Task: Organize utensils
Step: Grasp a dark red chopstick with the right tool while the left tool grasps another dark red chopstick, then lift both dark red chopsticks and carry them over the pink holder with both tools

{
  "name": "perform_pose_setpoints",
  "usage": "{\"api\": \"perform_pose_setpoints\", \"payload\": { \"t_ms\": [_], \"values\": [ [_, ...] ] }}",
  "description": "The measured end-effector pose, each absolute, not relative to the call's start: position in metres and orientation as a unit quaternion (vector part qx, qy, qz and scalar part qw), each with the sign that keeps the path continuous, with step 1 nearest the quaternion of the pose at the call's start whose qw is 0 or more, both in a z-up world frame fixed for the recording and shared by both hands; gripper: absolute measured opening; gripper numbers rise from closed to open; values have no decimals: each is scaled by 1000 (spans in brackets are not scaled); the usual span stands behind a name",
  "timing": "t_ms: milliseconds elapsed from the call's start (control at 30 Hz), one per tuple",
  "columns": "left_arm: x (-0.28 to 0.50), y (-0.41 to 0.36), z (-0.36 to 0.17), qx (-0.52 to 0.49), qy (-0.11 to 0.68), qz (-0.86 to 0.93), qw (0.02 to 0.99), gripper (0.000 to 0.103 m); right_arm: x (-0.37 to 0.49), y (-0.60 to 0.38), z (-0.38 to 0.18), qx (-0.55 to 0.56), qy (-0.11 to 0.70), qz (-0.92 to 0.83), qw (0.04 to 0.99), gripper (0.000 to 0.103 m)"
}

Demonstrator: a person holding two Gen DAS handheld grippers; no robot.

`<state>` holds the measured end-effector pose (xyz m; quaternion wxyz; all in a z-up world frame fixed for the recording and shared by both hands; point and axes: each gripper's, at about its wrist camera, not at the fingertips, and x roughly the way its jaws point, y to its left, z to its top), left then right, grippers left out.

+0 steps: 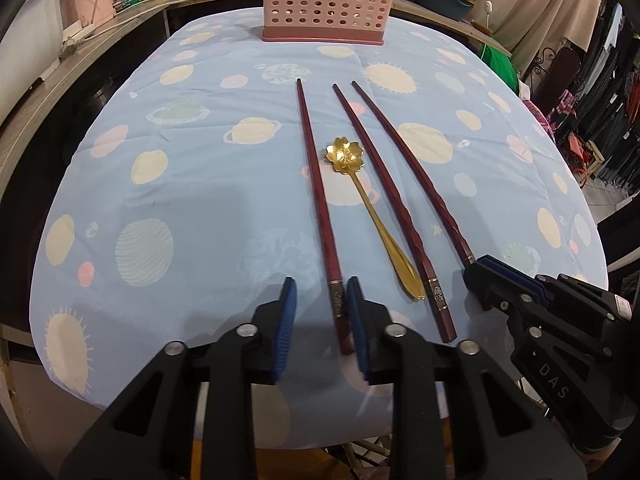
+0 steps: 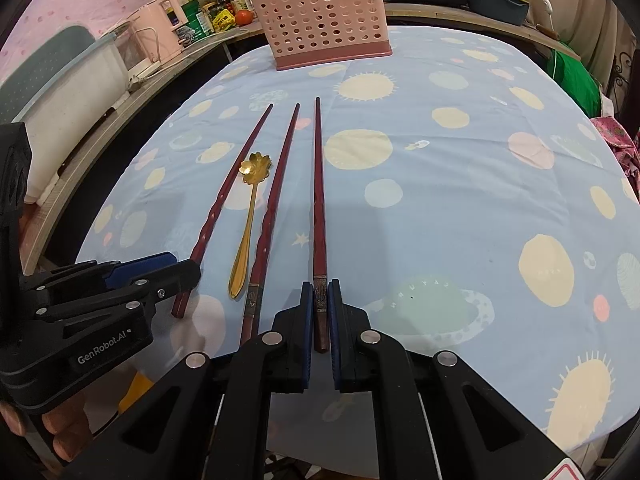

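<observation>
Chopsticks, three in all, lie on the tablecloth (image 1: 180,200) with a gold spoon (image 1: 372,216) among them, all pointing toward the pink basket (image 1: 324,0) at the far end of the table.

Left gripper (image 1: 322,292): jaws spread wide. The butt end of the left chopstick (image 1: 316,196) lies between the blue pads (image 1: 286,316). The right pad is just beside the stick; the left pad stands clear of it. Contact cannot be confirmed.

Right gripper (image 2: 321,292): jaws nearly together, pinching the butt end of the right chopstick (image 2: 319,208). The stick's metal band sits between the pads (image 2: 306,320), and the stick runs straight ahead along the gripper axis. In the left wrist view, this gripper (image 1: 478,268) closes over the end of the same stick (image 1: 408,168).

Middle chopstick (image 1: 384,188): lies free between the two gripped ends, near the right stick. The spoon rests between the left and middle sticks, bowl toward the basket, handle tip just beside the middle stick's band.

Appearance: the sticks are dark red, faceted or twisted along the thick half, with a decorated metal band near the butt and a tapered far tip. The spoon has a flower-shaped bowl and a slim handle.
</observation>
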<state>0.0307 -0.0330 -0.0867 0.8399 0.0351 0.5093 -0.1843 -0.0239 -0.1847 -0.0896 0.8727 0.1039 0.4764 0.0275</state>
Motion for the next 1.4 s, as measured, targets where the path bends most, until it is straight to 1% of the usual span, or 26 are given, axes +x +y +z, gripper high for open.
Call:
{"api": "perform_pose_setpoints", "payload": {
  "t_ms": [33, 67, 400, 633, 1067, 1400],
  "values": [
    [30, -33, -87, 34, 510, -187, 839, 13, -24, -185, -90, 104, 476, 28, 873, 7],
    [31, -33, -87, 33, 510, -188, 838, 8, -24, -185, -90, 104, 476, 28, 873, 7],
    [32, -29, -83, 20, 509, -187, 840, 7, -24, -184, -87, 105, 478, 25, 872, 7],
    [34, -24, -71, 11, 501, -186, 845, 7, -25, -187, -67, 112, 458, 30, 882, 7],
    [45, -9, -10, -30, 451, -183, 873, 7, -15, -211, -7, 141, 393, 26, 908, 7],
    [73, 6, 42, -60, 400, -169, 899, 7, 4, -230, 41, 150, 331, 15, 932, 7]
  ]
}}
